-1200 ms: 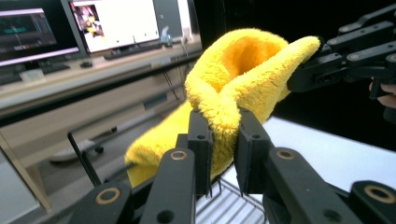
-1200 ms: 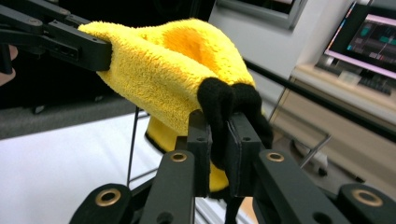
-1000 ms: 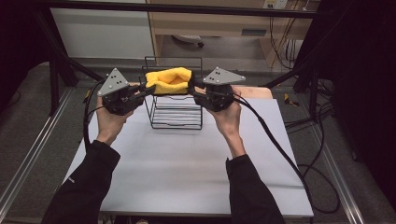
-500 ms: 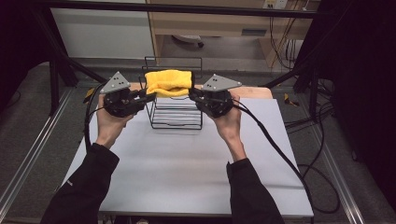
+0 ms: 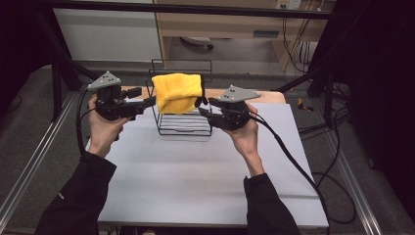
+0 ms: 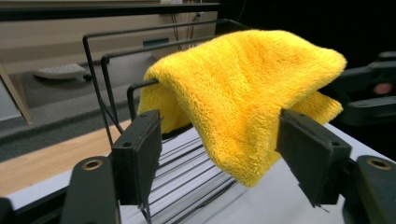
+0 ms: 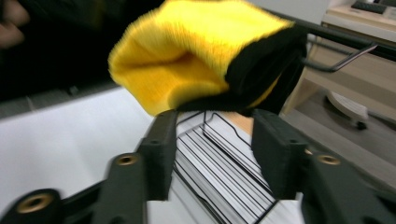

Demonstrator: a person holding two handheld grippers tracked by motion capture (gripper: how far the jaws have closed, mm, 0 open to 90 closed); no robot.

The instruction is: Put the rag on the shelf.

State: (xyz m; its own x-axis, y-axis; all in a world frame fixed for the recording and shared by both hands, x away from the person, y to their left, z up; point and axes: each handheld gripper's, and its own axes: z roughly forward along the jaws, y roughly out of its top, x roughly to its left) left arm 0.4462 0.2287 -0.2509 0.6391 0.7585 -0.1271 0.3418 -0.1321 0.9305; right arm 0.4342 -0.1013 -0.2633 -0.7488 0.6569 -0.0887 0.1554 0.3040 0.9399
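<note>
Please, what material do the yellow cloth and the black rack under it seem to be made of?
The yellow cloth looks like soft microfibre or fleece: a dense fluffy pile, matte, and it drapes in limp folds. The black rack seems to be thin metal wire with a dark coating, likely paint or plastic: its rods are slim, stiff and evenly bent, with a slight sheen.
</note>
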